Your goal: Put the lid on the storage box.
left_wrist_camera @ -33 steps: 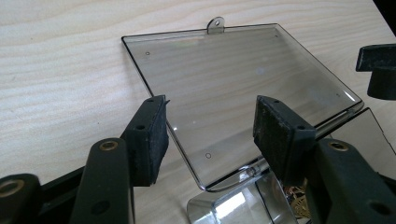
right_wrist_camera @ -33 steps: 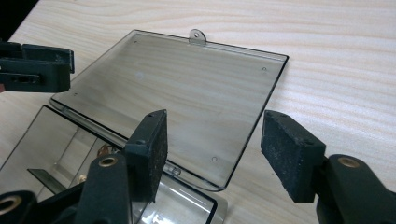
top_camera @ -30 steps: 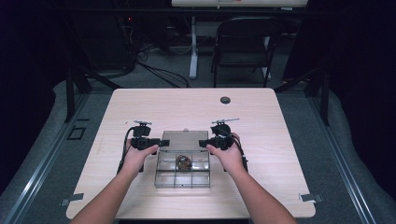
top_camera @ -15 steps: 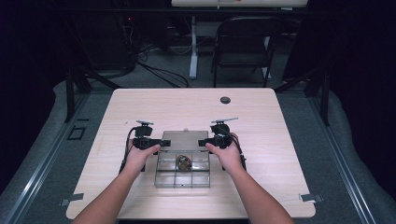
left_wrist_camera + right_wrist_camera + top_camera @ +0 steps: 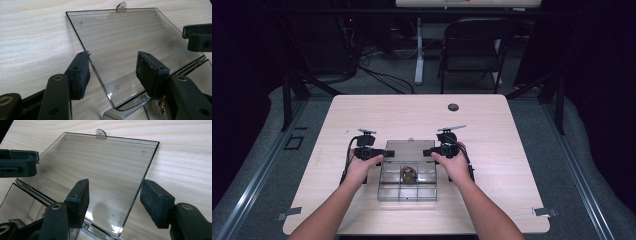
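A clear plastic compartment box [image 5: 408, 189] sits on the wooden table, its lid [image 5: 408, 149] swung back and lying flat behind it. One middle compartment holds a small brown object [image 5: 408, 174]. My left gripper [image 5: 371, 152] is at the lid's left side. In the left gripper view it [image 5: 115, 72] stands open, its jaws straddling the lid's [image 5: 130, 42] left edge. My right gripper [image 5: 443, 149] is at the lid's right side. In the right gripper view it [image 5: 117, 202] stands open astride the lid's [image 5: 100, 167] right edge. No pad presses on the plastic.
A small black round object [image 5: 453, 107] lies near the table's far edge. A dark chair [image 5: 472, 50] and cables stand on the floor beyond the table [image 5: 512, 165]. Bare wood surrounds the box on every side.
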The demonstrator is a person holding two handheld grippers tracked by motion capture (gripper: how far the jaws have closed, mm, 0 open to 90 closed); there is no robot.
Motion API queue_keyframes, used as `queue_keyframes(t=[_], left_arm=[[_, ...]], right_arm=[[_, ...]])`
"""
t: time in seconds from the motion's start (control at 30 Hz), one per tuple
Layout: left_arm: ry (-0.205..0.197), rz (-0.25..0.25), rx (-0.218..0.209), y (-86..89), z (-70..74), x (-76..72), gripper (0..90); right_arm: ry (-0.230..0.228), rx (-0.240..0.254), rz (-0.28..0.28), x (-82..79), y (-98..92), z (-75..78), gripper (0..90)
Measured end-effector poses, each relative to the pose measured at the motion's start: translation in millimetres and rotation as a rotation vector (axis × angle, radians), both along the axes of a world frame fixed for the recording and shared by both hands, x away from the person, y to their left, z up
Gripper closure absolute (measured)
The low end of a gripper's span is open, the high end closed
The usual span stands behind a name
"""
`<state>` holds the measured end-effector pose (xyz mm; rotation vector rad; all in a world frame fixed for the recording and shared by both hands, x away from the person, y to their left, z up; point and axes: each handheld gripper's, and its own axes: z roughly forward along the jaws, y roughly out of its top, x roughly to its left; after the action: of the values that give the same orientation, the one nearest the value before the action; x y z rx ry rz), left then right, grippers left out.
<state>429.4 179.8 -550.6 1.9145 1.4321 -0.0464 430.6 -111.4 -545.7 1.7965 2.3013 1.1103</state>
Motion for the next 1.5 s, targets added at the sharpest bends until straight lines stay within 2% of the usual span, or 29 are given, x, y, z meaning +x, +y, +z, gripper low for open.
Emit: queue_keyframes(t=[0.2, 0.3, 0.67, 0.87, 1.5], left_arm=[[0.008, -0.004, -0.004, 1.3, -1.5, 1.9, 44.7], [0.014, 0.008, -0.019, 1.6, -3.1, 3.5, 44.7], [0.03, -0.004, -0.007, 1.9, -4.7, 4.6, 44.8], [0.041, 0.003, -0.018, 1.5, -6.9, 5.5, 44.1], [0.06, 0.007, -0.038, 2.0, -9.1, 7.3, 42.3]], right_arm=[[0.009, 0.007, -0.004, 1.2, 0.6, -1.9, 40.0], [0.018, 0.002, 0.0, 1.6, 0.1, -2.8, 40.0], [0.045, 0.029, -0.011, 2.6, -1.4, -7.2, 40.0], [0.067, 0.036, -0.002, 3.6, -3.2, -9.6, 40.1], [0.095, 0.081, -0.005, 6.1, -5.8, -13.0, 42.3]])
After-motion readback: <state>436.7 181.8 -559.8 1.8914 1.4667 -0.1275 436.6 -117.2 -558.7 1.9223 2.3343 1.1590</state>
